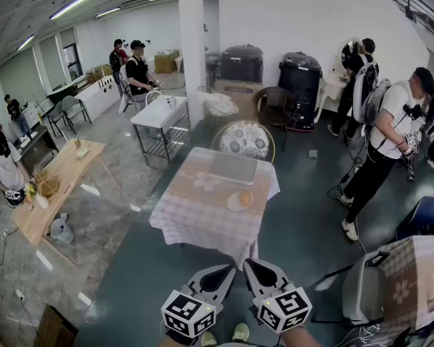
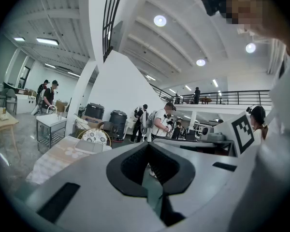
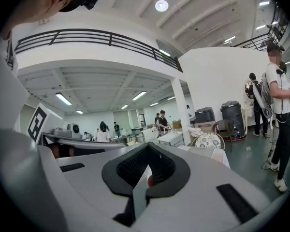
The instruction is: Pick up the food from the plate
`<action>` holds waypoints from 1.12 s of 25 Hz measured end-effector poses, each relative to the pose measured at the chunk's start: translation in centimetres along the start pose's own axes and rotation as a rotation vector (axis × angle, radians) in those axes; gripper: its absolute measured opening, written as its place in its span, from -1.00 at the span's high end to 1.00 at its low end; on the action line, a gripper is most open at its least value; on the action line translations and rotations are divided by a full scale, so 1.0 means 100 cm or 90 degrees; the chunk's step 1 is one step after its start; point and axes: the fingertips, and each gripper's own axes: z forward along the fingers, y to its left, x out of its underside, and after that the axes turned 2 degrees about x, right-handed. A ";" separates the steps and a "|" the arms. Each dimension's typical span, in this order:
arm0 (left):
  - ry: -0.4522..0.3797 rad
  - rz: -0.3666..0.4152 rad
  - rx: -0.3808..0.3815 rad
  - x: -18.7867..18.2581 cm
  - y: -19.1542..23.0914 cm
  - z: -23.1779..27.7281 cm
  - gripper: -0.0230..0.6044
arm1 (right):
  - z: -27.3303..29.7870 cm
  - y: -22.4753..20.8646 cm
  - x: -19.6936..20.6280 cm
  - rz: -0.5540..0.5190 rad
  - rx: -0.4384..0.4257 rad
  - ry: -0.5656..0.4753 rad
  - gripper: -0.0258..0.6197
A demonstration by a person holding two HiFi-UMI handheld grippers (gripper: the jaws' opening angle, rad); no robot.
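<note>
A round orange piece of food (image 1: 246, 198) lies on a pale plate (image 1: 232, 204) at the right side of a cloth-covered table (image 1: 195, 212). A grey tray (image 1: 233, 168) sits behind the plate. Both grippers are held low in the head view, well short of the table's near edge and pointing toward it. The left gripper (image 1: 230, 269) is shut with nothing in it, and its tips meet in its own view (image 2: 148, 146). Beside it, the right gripper (image 1: 249, 264) is shut and empty too (image 3: 148, 146). Both gripper views look out over the room; the table (image 2: 58, 156) shows at the left of the left gripper view.
A chair with a round patterned back (image 1: 246, 140) stands behind the table. A wooden table (image 1: 61, 179) is at the left and a metal table (image 1: 159, 114) further back. A person (image 1: 383, 147) stands at the right. A cloth-covered chair (image 1: 412, 280) is at the bottom right.
</note>
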 end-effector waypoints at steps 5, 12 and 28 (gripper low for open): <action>0.000 -0.002 0.000 0.001 -0.005 0.003 0.91 | -0.004 -0.003 -0.001 -0.001 -0.001 0.001 0.88; 0.002 -0.003 -0.003 0.003 -0.010 0.003 0.91 | -0.009 -0.005 -0.001 0.004 -0.005 0.000 0.88; -0.004 -0.007 -0.026 0.008 -0.012 0.014 0.91 | -0.010 -0.016 -0.004 0.033 -0.043 -0.024 0.88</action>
